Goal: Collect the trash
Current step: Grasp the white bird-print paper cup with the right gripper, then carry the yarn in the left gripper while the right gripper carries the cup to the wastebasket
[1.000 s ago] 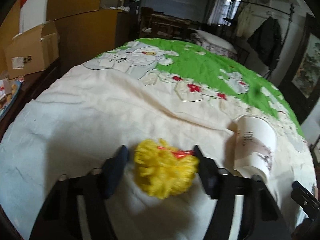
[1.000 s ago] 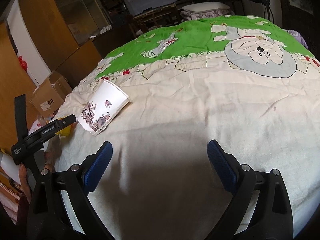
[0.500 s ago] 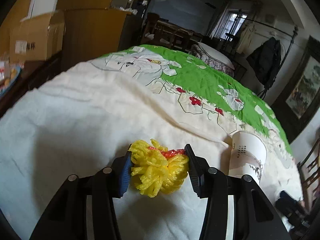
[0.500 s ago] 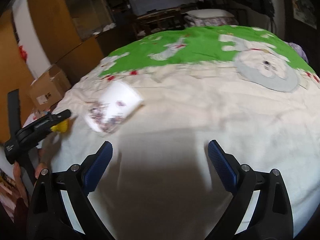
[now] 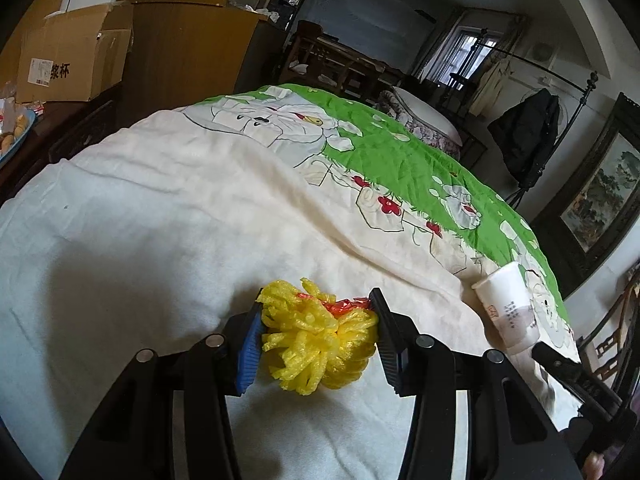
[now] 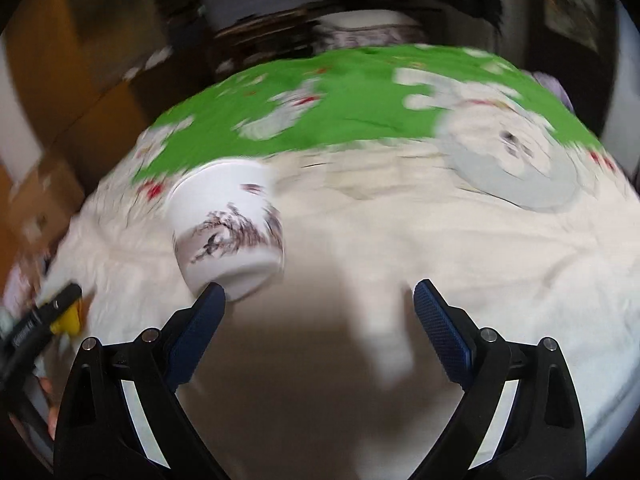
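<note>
A yellow foam-net wad (image 5: 316,344) with a red scrap on top sits on the cream bedspread (image 5: 160,216). My left gripper (image 5: 314,340) is shut on it, both blue pads pressing its sides. A white paper cup (image 6: 228,232) with ink-painted branches lies on its side on the bed; the left wrist view shows the same cup (image 5: 508,308) at the right. My right gripper (image 6: 320,300) stands open just short of the cup, its left fingertip (image 6: 210,300) near the cup's base and nothing between the pads. The right wrist view is blurred.
The bedspread turns green with cartoon prints (image 5: 400,160) farther back. An open cardboard box (image 5: 72,60) and a plate of food (image 5: 12,136) stand on furniture at the left. A coat rack (image 5: 528,136) and framed picture (image 5: 600,200) are at the right.
My left gripper closed from open around the yellow wad to gripping it, and rolled slightly. My right gripper moved left toward the cup, which now lies close in front of its left finger.
</note>
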`<action>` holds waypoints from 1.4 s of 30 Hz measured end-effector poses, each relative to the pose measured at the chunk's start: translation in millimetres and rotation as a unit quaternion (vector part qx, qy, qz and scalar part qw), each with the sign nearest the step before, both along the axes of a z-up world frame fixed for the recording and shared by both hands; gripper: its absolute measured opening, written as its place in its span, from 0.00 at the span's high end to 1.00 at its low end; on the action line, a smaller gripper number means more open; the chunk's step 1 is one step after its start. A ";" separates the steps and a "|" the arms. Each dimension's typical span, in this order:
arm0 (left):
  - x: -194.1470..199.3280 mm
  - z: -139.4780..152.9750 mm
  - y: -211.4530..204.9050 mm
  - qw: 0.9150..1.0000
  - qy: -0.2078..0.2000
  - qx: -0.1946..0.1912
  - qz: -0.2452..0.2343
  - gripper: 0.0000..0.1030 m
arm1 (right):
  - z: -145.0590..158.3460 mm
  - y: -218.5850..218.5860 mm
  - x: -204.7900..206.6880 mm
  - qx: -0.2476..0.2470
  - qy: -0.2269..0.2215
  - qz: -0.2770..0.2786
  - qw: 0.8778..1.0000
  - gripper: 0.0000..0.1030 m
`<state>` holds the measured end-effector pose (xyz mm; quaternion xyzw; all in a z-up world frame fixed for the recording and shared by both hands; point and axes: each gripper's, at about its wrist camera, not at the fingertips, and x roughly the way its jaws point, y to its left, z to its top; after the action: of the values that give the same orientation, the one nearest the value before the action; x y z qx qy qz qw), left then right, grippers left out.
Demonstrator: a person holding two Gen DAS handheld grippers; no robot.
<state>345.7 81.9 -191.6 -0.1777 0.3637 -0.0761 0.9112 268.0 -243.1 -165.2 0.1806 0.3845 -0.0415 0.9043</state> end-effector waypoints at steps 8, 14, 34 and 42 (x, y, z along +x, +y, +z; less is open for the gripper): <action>0.0 -0.3 -2.4 1.000 0.002 0.007 -0.003 0.52 | 19.6 48.1 11.2 -0.067 -0.060 0.119 0.989 0.10; 2.9 -2.1 -6.7 1.000 0.007 0.011 -0.012 0.51 | 11.7 54.1 44.1 -0.089 -0.040 0.142 0.985 0.10; 6.8 -10.9 -29.6 0.996 0.016 0.088 -0.023 0.40 | -8.3 74.9 78.7 -0.106 -0.016 0.161 0.981 0.22; 5.8 -10.9 -28.0 0.996 0.013 0.084 -0.019 0.47 | -2.8 82.8 70.3 -0.132 -0.038 0.166 0.976 0.23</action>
<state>351.4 53.9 -202.5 -0.0943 0.3838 -0.0603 0.9166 338.3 -160.3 -168.0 -0.0055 0.3651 0.0653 0.9287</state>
